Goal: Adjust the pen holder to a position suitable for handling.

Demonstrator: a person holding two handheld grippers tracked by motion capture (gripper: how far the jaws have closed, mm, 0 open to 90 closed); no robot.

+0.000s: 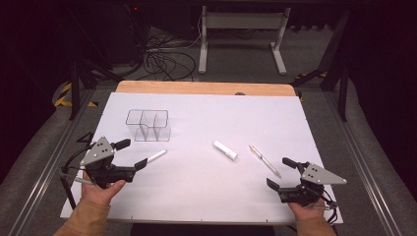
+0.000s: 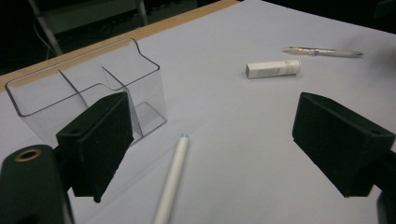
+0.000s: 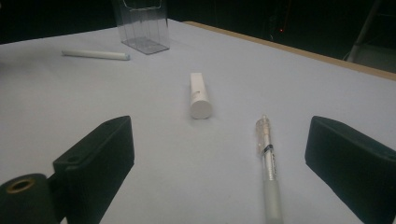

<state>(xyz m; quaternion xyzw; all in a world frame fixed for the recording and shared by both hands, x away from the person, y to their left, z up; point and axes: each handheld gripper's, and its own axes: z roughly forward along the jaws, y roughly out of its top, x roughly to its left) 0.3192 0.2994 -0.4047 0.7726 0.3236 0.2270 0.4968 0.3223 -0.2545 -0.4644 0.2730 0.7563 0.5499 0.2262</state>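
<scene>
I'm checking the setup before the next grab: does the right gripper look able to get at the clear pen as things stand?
Probably yes. The right gripper stands open, and the clear pen lies flat on the white table between its jaws, apart from the white tube, with nothing across the way.

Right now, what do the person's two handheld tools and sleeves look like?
Both the left tool and the right tool are black, each with two blocky black jaws, a grey three-cornered plate with small dark holes on top, and a trailing dark cable. The person's sleeves are tan.
</scene>
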